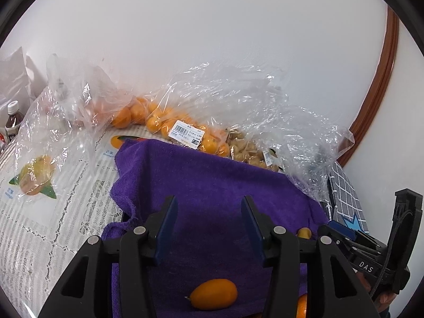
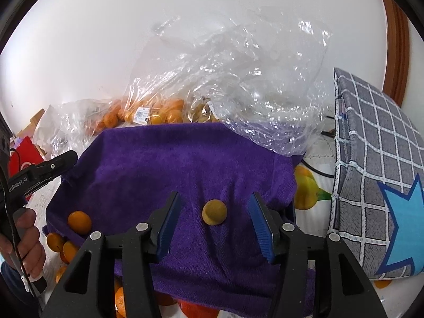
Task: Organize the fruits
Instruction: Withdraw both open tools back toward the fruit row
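Both tongs are seen wide open w/ nothing gripped. The left tongs (image 1: 209, 212) are held over a purple towel (image 1: 212, 185); an oval orange kumquat (image 1: 213, 294) is seen lying on the towel below and between the blue pads, not touched by either one. Another small orange fruit (image 1: 304, 232) is partly hidden behind the right-hand finger linkage, at the towel's edge.

The right tongs (image 2: 215, 210) are also spread apart over the same towel. A yellowish round fruit (image 2: 214, 211) is seen sitting on the cloth right between the pads, gap on both sides. A second kumquat (image 2: 79, 222) rests on the towel's left edge, and a few more orange fruits (image 2: 62, 245) are spotted just off the towel, lower left, on the tabletop.

Behind the towel, a clear plastic bag of oranges (image 1: 159, 122) w/ a white price label (image 1: 187, 133) is laid on the tabletop, and next to it a bag of pale tan husked things (image 1: 246, 151), exact kind can't be told. Lots of crumpled clear plastic (image 2: 238, 79) is piled up toward the back.

The tabletop (image 1: 39, 225) is covered w/ a lacy white cloth printed w/ fruit pics. A grey checked fabric bag w/ a blue star (image 2: 376, 172) is stood at the right. A dark drink bottle w/ white cap (image 1: 12, 122) is seen far left.
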Demonstrator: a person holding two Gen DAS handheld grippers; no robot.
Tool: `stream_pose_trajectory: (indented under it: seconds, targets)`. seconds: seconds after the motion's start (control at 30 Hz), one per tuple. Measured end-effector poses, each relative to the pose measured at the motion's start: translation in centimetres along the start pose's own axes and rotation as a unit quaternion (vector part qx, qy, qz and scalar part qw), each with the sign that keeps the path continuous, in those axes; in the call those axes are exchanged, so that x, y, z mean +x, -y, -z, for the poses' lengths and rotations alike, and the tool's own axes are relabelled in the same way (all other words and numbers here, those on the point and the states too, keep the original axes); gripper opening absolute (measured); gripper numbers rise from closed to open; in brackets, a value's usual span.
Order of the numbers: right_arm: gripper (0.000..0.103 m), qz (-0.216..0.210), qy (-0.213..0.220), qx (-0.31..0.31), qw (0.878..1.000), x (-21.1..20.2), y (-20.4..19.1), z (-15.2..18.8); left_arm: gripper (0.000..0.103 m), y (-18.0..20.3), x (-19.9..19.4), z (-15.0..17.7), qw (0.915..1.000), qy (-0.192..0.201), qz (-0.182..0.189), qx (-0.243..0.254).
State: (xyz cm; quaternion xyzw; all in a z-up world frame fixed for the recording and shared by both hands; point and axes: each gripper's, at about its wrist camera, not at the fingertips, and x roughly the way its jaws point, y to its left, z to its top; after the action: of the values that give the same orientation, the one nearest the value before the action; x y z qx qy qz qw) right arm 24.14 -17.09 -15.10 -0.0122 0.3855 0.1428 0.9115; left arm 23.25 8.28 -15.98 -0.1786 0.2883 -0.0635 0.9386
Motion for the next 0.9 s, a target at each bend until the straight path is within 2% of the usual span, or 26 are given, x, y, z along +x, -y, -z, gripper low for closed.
stream_pose_trajectory:
  seconds: [0.2, 0.37, 0.5, 0.57, 0.7, 0.9]
  targets:
    - [0.053, 0.007, 0.011, -0.006, 1.0, -1.9, -0.7, 0.3, 0.047, 1.4, -1.3, 0.9, 0.9992, 0.015, -0.009, 0.035]
    - [0.053, 0.017, 0.006, 0.02, 1.0, -4.1, -0.1, 1.6, 0.047, 1.7, -3.6, 1.9, 0.9988, 0.027, 0.0, 0.04]
    - [0.053, 0.056, 0.002, 0.015, 0.998, -6.8, 0.2, 2.7, 0.047, 1.0, -5.4, 3.2, 0.9983, 0.036, -0.017, 0.042]
    - [0.053, 0.062, 0.003, 0.011, 0.998, -7.9, 0.0, 3.4, 0.046, 0.3, -6.4, 3.9, 0.999, 0.028, -0.003, 0.035]
    - [0.053, 0.053, -0.006, 0.011, 0.999, -9.2, -0.5, 4.9, 0.046, -0.9, -8.4, 5.3, 0.999, 0.032, -0.009, 0.028]
    - [0.054, 0.022, -0.029, 0.011, 0.999, -9.3, -2.3, 7.3, 0.046, -2.8, -10.1, 7.0, 0.9993, 0.005, -0.026, 0.025]
